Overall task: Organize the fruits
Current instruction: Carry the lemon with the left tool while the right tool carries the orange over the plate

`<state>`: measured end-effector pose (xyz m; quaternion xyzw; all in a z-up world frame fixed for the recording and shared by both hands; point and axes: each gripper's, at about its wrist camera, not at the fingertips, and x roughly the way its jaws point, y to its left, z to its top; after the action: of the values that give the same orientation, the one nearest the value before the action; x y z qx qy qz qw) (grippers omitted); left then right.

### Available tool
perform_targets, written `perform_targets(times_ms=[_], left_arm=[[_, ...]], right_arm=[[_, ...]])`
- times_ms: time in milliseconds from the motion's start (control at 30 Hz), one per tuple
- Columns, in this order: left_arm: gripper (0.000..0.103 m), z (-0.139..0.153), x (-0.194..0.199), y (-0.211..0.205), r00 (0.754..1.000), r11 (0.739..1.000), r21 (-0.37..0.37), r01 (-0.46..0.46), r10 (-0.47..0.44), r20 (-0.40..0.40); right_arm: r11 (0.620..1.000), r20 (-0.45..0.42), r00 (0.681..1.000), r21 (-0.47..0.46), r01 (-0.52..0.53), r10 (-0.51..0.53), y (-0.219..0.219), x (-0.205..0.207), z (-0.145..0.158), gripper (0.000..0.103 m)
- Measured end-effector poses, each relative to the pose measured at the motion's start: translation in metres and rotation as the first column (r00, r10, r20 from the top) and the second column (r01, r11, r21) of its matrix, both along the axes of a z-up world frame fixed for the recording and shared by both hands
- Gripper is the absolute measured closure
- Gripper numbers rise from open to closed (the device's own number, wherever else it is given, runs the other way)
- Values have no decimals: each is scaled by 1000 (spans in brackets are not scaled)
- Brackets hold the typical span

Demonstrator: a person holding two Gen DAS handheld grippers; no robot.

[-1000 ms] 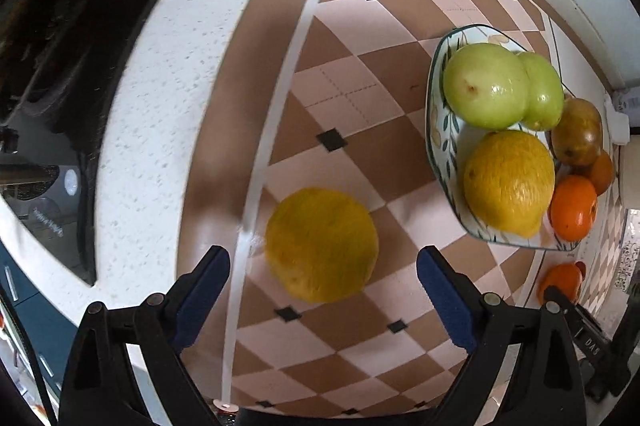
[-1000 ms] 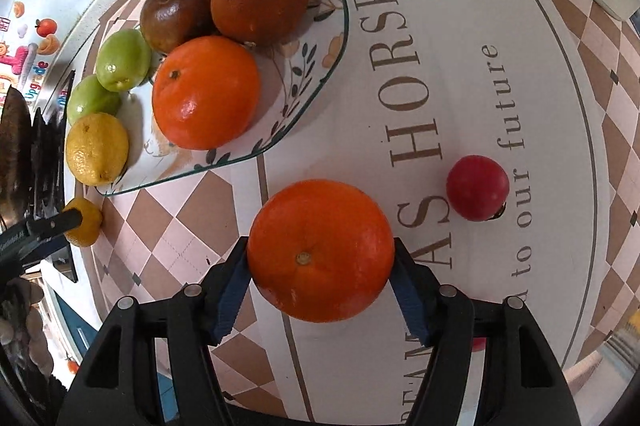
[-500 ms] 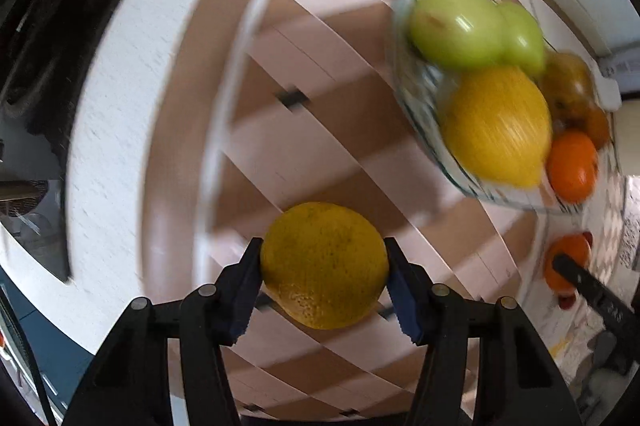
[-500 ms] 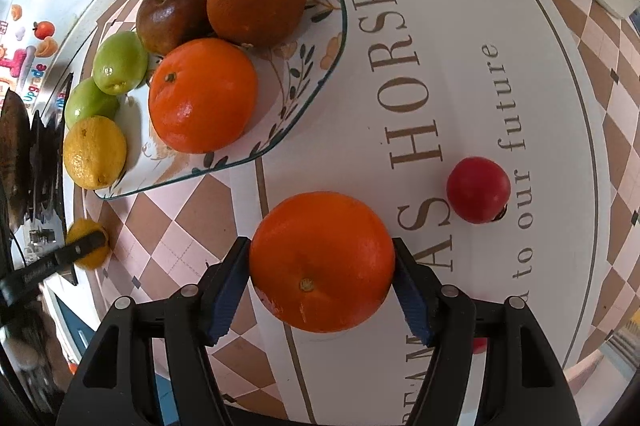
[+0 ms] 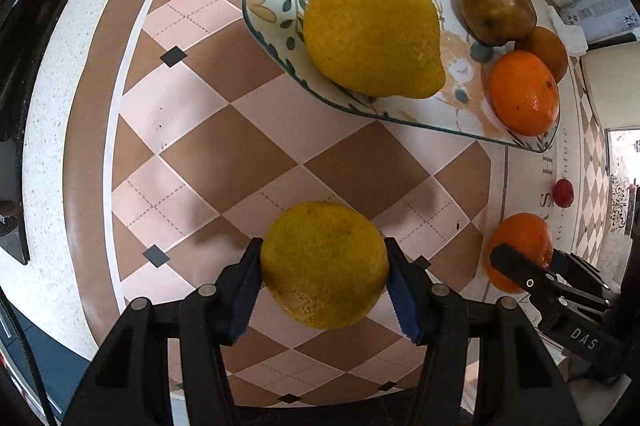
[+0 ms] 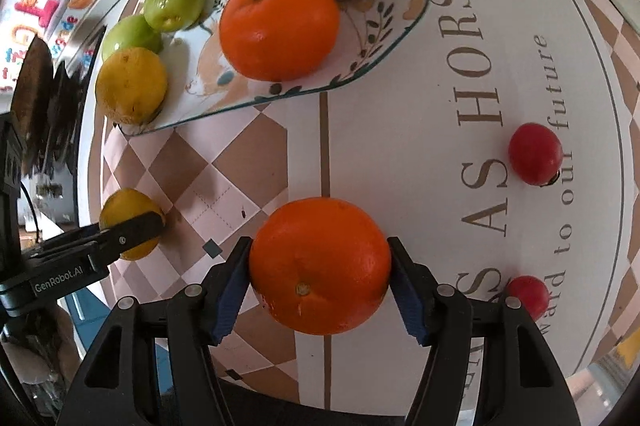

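Left gripper (image 5: 324, 266) jaws grasp lemon (image 5: 324, 264); right gripper (image 6: 320, 266) jaws grasp orange (image 6: 320, 264); plate (image 6: 384, 38) rim near.

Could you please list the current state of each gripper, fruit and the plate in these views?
left gripper: shut on yellow citrus.
right gripper: shut on orange.
plate: on the mat, holding six fruits.
lemon: on the plate, at its near rim.
red fruits: two, loose on the mat.

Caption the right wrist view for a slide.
Right gripper clamps an orange near the fruit plate; two red fruits remain loose.
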<state>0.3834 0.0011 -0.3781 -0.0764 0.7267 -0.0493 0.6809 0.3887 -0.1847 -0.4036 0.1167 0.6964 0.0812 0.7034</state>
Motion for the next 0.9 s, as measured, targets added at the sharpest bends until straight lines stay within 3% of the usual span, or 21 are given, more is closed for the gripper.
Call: perform_targets(times_ms=[67,267,367,533,700,900], left_arm=[[48,1,0,-1,1000,1000,4,6,-6,1],[48,19,21,6,1000,999,-48,-10,10,-3],[48,43,27,0,999,993,-111,-24,27,19],[48,98,49,-19,992,986,-166,3,17,122],[48,121,91,-37,982,989,-133,68,-44,182],[48,101,131,-54,981,992,-35,122,-115,155]], right_arm=[[1000,7,1000,-11,-12,12,2,-5,1,36],[998,-12,1000,69,5,-5,4,-13,0,36],[990,-4,999,131,46,-46,2,-11,9,36],[976,55,993,200,89,-102,-10,5,41,36],[975,133,981,193,112,-139,-32,34,76,36],[981,146,974,107,159,-174,-64,71,77,36]])
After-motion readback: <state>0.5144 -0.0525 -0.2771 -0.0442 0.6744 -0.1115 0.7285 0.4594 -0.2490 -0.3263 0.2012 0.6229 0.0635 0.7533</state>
